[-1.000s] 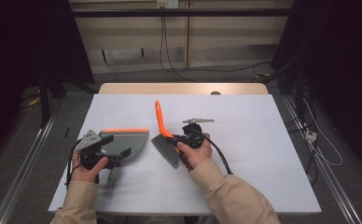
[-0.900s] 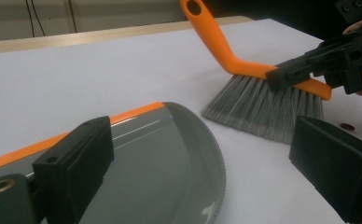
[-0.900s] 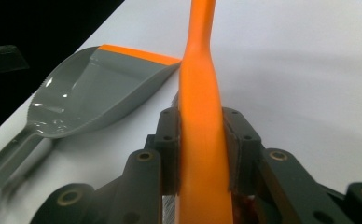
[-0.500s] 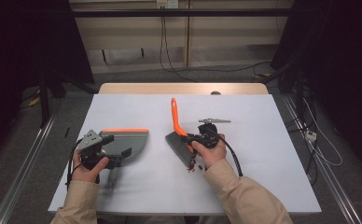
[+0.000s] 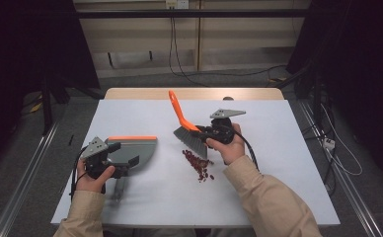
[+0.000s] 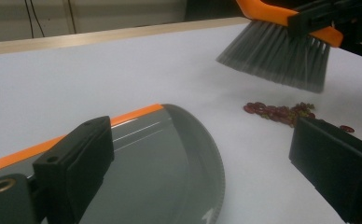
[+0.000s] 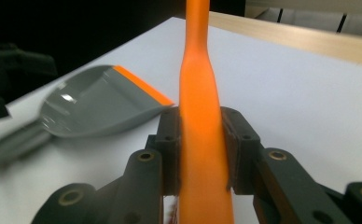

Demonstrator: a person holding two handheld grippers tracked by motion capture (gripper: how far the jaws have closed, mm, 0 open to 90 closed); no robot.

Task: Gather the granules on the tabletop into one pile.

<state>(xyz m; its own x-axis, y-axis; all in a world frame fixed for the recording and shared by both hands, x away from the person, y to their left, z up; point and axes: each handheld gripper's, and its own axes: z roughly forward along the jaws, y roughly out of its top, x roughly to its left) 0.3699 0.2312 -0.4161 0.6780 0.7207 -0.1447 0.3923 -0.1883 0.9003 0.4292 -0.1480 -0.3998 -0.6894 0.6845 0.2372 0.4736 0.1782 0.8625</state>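
Note:
A hand brush (image 5: 177, 111) with an orange handle and grey bristles hangs tilted above the white table (image 5: 288, 173), with my right gripper (image 5: 207, 132) shut on its handle. In the right gripper view the handle (image 7: 198, 70) runs up between the pads of the right gripper (image 7: 202, 144). A small heap of dark red beans (image 5: 198, 165) lies just below the bristles (image 6: 277, 56). A grey dustpan (image 5: 133, 148) with an orange edge lies flat at the left. My left gripper (image 5: 125, 160) rests over the dustpan (image 6: 160, 163), its jaws wide apart. The beans (image 6: 281, 112) lie beyond the pan's rim.
A wooden strip (image 5: 194, 94) borders the table's far edge. Cables (image 5: 179, 64) run over the floor behind it. The dustpan's handle (image 5: 118, 190) points toward the near edge. The dustpan (image 7: 90, 107) lies to the left in the right gripper view.
My right hand has carried the brush to the right and lifted it, and the beans now lie in the open under the bristles. The left hand and the dustpan have stayed put.

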